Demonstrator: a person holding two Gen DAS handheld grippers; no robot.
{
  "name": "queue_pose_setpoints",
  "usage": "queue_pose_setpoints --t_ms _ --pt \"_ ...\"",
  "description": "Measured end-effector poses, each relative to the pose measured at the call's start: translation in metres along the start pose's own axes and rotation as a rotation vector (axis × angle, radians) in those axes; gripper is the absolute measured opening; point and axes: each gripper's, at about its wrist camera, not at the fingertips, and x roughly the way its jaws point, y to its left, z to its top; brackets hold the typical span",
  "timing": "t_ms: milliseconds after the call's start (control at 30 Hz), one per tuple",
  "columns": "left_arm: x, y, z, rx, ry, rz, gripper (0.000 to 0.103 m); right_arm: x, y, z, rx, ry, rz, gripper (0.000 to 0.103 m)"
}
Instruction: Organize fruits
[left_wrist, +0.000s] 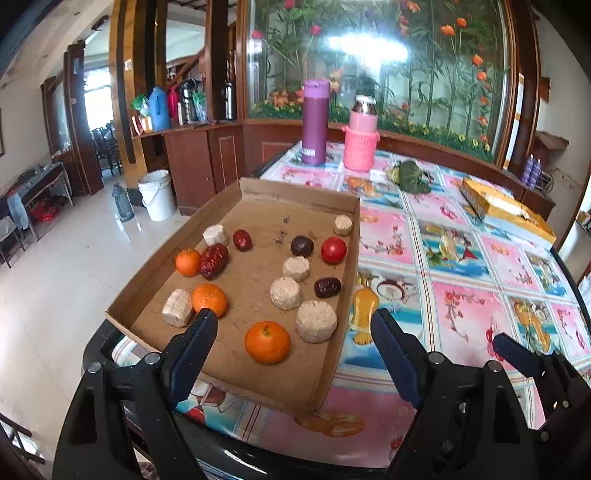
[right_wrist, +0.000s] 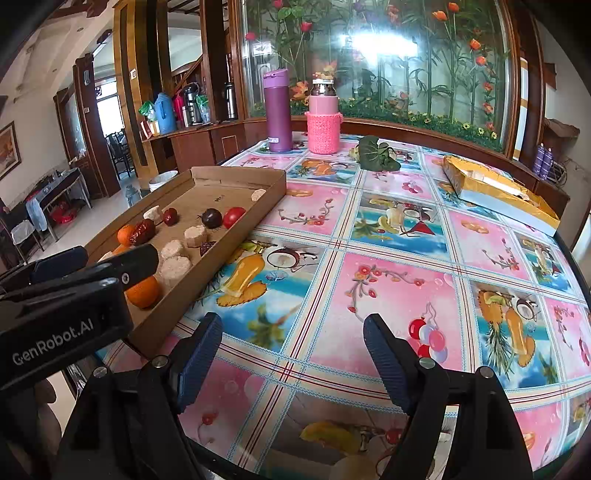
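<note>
A shallow cardboard tray (left_wrist: 295, 190) lies on the table's left side and holds loose pieces. In it are three oranges, the nearest one (left_wrist: 267, 341), a red tomato (left_wrist: 334, 250), a dark plum (left_wrist: 302, 246), three red dates such as the large one (left_wrist: 214, 260), and several beige round cakes (left_wrist: 316, 320). My left gripper (left_wrist: 293, 314) hangs open over the tray's near end, nothing between its fingers. My right gripper (right_wrist: 291, 319) stands open above the bare tablecloth, right of the tray (right_wrist: 236, 173), and holds nothing.
At the table's far side stand a purple flask (left_wrist: 314, 122) and a pink knit-covered bottle (left_wrist: 361, 140), with a green leafy bundle (left_wrist: 410, 177) beside them. A gold box (left_wrist: 506, 210) lies far right. The tray overhangs the table's left edge; a white bucket (left_wrist: 157, 195) is on the floor.
</note>
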Motion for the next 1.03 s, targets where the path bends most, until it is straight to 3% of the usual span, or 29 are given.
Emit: queue_pose_setpoints --t_ms 100,167,267,400,533,700,1033 --pt "-0.023 0.006 0.001 -0.044 -0.126 0.041 0.087 -0.003 0.001 -0.001 -0.003 -0.012 0.001 0.083" --pt "-0.042 0.011 0.002 -0.082 -0.218 0.085 0.103 -0.007 0.003 -0.001 -0.01 -0.03 0.001 0.083" --pt "-0.052 0.016 0.004 -0.111 -0.263 0.138 0.103 -0.012 0.005 -0.001 -0.019 -0.057 0.009 0.084" --pt "-0.046 0.021 0.006 -0.108 -0.215 0.167 0.103 -0.015 0.007 -0.001 -0.03 -0.073 0.012 0.085" --pt "-0.04 0.025 0.005 -0.122 -0.182 0.151 0.103 -0.016 0.007 0.0 -0.028 -0.073 0.018 0.086" --pt "-0.03 0.016 0.006 -0.07 -0.127 0.151 0.103 -0.015 0.007 0.0 -0.03 -0.071 0.037 0.088" --pt "-0.008 -0.01 0.024 -0.034 -0.029 0.063 0.103 -0.015 -0.005 0.015 -0.021 -0.065 0.096 0.088"
